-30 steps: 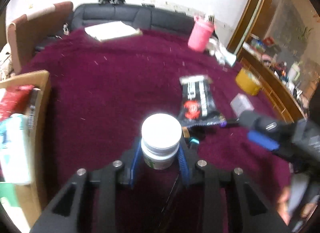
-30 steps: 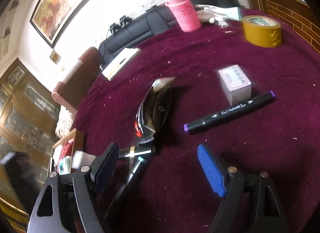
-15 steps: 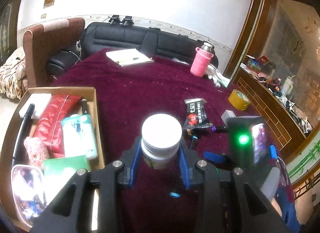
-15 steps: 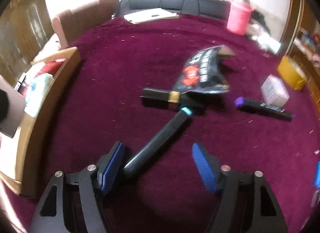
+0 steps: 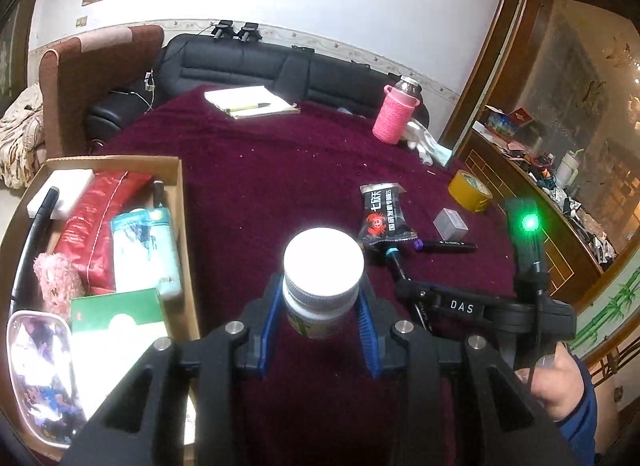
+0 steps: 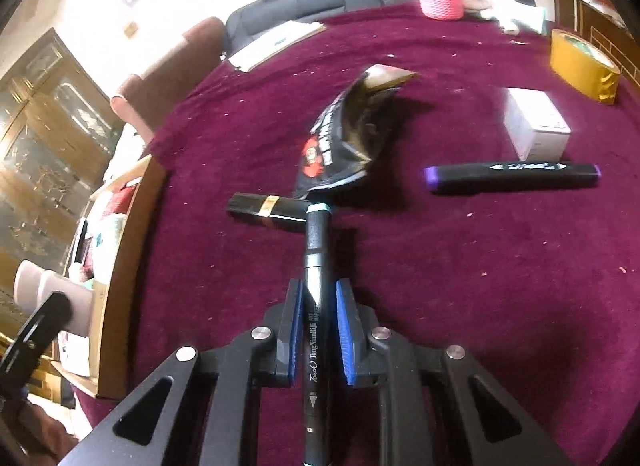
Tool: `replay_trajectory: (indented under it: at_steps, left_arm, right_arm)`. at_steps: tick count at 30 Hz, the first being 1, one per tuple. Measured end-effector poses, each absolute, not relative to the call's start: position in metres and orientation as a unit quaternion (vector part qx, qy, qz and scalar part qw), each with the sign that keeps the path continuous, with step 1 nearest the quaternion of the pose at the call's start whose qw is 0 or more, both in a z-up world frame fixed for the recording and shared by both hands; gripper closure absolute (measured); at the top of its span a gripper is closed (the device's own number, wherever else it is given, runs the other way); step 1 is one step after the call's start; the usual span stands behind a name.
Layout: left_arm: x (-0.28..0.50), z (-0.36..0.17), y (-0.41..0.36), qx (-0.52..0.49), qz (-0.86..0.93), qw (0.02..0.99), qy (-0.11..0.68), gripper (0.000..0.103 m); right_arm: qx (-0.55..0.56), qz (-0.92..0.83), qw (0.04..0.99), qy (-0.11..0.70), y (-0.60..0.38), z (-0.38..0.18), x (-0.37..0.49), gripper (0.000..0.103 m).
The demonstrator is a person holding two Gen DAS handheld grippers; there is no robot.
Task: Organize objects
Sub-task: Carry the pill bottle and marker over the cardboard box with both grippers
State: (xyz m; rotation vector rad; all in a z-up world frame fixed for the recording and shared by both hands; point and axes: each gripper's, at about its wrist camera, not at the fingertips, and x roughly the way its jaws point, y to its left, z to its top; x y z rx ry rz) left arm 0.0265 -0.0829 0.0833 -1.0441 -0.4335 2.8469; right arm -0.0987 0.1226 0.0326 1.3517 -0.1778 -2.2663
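My left gripper (image 5: 322, 316) is shut on a white-capped pill bottle (image 5: 322, 270) and holds it above the maroon tablecloth, just right of the cardboard box (image 5: 182, 201). My right gripper (image 6: 318, 318) is shut on a black marker with a teal end (image 6: 316, 258) that lies on the cloth; it also shows in the left wrist view (image 5: 394, 262). A black snack packet (image 6: 340, 137), a black tube with a gold band (image 6: 264, 209) and a purple-ended marker (image 6: 512, 175) lie just beyond.
The box holds a red packet (image 5: 96, 217), a green box (image 5: 116, 314) and several other items. A small white box (image 6: 536, 127), a yellow tape roll (image 6: 580, 65), a pink-sleeved flask (image 5: 394, 113) and a notebook (image 5: 250, 101) sit farther back.
My right gripper has moved onto the teal-ended marker and shut on it. My left gripper has risen slightly with the bottle, still beside the box.
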Motion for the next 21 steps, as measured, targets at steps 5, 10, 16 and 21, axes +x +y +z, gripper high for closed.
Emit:
replay_trajectory:
  at_steps: [5, 10, 16, 21]
  left_arm:
    - [0.026, 0.079, -0.083, -0.345, 0.926, 0.041, -0.147, 0.070]
    - [0.028, 0.078, -0.083, -0.345, 0.926, 0.042, -0.148, 0.070]
    - [0.031, 0.076, -0.085, -0.341, 0.928, 0.039, -0.148, 0.070]
    - [0.038, 0.078, -0.092, -0.337, 0.929, 0.037, -0.151, 0.069]
  right_arm:
    - [0.477, -0.826, 0.288, -0.086, 0.114, 0.041, -0.086, 0.086]
    - [0.443, -0.830, 0.325, -0.090, 0.104, 0.053, -0.074, 0.086]
    - [0.392, -0.845, 0.352, -0.094, 0.102, 0.071, -0.059, 0.086]
    - [0.365, -0.851, 0.363, -0.102, 0.103, 0.080, -0.053, 0.086]
